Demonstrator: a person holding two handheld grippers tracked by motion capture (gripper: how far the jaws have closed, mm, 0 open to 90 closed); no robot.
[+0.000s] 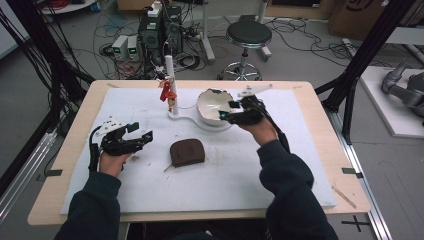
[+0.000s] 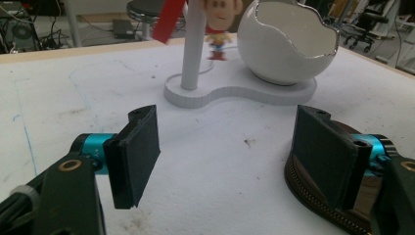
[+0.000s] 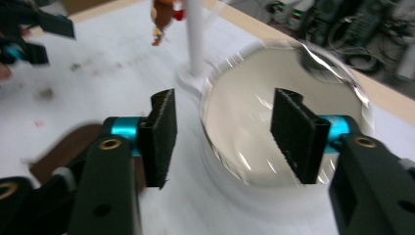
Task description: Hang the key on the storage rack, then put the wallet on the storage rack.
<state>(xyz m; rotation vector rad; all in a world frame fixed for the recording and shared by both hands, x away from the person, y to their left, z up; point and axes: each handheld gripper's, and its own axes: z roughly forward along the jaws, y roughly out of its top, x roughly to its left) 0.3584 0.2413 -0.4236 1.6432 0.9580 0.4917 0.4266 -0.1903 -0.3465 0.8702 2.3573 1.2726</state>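
Observation:
A white egg-shaped bowl [image 1: 211, 105] with a jagged rim sits on a white stand base [image 1: 192, 120] that carries an upright white post [image 1: 170, 80]. A small red figurine [image 1: 165, 91] hangs by the post. My right gripper [image 1: 226, 112] is open at the bowl's right rim; in the right gripper view the bowl [image 3: 254, 122] lies between and beyond the spread jaws, one jaw over its inside. My left gripper [image 1: 142, 134] is open and empty above the white mat, left of a brown zipped pouch [image 1: 187, 152]. The pouch [image 2: 318, 196] lies behind the right-hand jaw in the left gripper view.
The white mat [image 1: 125, 185] covers a wooden table [image 1: 320, 105]. A thin stick [image 1: 168, 166] lies at the pouch's left corner. A black stool [image 1: 248, 36] and computer boxes [image 1: 160, 30] stand beyond the far edge. Free mat lies at the front.

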